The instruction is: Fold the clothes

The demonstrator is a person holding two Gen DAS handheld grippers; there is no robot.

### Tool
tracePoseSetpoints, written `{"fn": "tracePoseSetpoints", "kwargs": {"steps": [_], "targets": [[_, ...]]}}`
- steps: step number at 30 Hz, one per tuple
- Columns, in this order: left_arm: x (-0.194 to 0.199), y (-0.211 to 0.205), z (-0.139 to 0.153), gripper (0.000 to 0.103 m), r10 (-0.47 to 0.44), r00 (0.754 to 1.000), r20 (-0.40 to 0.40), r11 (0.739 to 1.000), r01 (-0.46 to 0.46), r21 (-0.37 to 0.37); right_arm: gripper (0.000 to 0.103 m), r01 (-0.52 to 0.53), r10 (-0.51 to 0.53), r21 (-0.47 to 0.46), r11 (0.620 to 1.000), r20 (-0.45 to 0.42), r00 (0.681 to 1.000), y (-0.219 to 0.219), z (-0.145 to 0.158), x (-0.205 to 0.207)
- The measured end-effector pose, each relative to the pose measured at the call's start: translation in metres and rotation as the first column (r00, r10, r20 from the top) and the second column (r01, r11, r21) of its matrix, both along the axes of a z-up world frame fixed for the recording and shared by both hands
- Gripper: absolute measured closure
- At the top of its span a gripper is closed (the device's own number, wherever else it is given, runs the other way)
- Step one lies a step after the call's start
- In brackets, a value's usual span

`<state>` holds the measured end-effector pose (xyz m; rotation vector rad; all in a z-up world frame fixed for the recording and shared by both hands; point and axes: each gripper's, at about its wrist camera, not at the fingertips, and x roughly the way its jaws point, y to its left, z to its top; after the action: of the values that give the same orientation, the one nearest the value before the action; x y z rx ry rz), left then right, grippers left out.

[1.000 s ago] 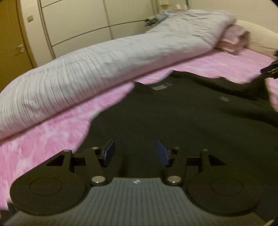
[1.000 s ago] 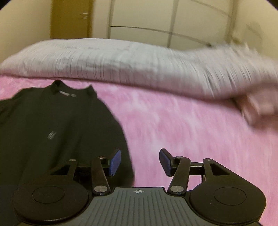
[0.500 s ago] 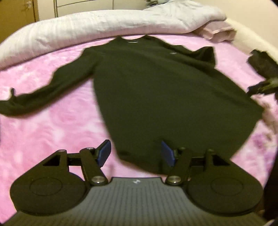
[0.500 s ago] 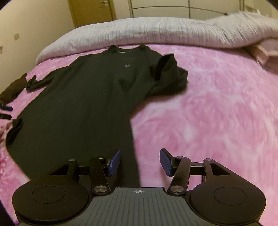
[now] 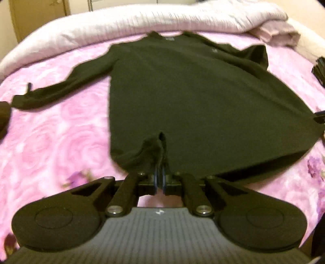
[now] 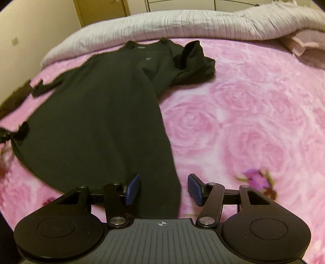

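While the left claw pinches the hem of the black shirt, fabric bunches just ahead of it. The right claw gapes wide, the shirt's edge lying between its pads untouched.

A pink rose-patterned bed carries a black shirt and grey quilt.

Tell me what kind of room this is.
Most likely a bedroom: a dark long-sleeved top lies spread on a bed with a pink rose-patterned blanket, a rumpled pale duvet behind it, and cupboard doors beyond.
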<state>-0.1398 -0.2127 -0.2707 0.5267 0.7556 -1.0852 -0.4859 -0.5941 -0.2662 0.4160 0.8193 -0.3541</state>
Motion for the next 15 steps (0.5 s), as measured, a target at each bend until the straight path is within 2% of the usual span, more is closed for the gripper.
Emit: {"fn": "tracePoseSetpoints", "kwargs": {"steps": [1,2,3,7,9,12,15], "targets": [[0.000,0.009,0.004,0.100,0.006,1.000,-0.009,1.000,-0.006,-0.012,0.048,0.000,0.000,0.031,1.000,0.008,1.000,0.000,0.000,0.001],[0.000,0.017,0.008,0.100,0.013,1.000,-0.018,1.000,-0.013,-0.024,0.070,0.000,0.000,0.061,0.998,0.013,1.000,0.000,0.000,0.002],[0.002,0.025,0.013,0.100,0.024,0.999,-0.024,0.999,-0.025,-0.037,0.101,-0.002,0.002,0.077,0.997,0.005,1.000,0.000,-0.001,0.003],[0.006,0.064,0.037,0.101,0.062,0.997,-0.046,0.993,-0.067,-0.101,0.100,-0.030,0.032,0.092,0.995,-0.017,0.999,0.015,0.022,0.000],[0.001,0.080,0.044,0.101,0.064,0.997,-0.037,0.993,-0.067,-0.100,0.100,-0.060,0.063,0.090,0.994,-0.031,0.998,0.026,0.035,-0.003],[-0.003,0.094,0.038,0.101,0.068,0.997,-0.045,0.995,-0.071,-0.068,0.100,-0.111,0.117,0.075,0.991,-0.079,0.990,0.048,0.041,-0.004],[-0.004,0.100,0.024,0.101,0.072,0.995,-0.062,0.997,-0.073,-0.024,0.100,-0.162,0.170,0.065,0.985,-0.159,0.972,0.063,0.025,0.001]]}}
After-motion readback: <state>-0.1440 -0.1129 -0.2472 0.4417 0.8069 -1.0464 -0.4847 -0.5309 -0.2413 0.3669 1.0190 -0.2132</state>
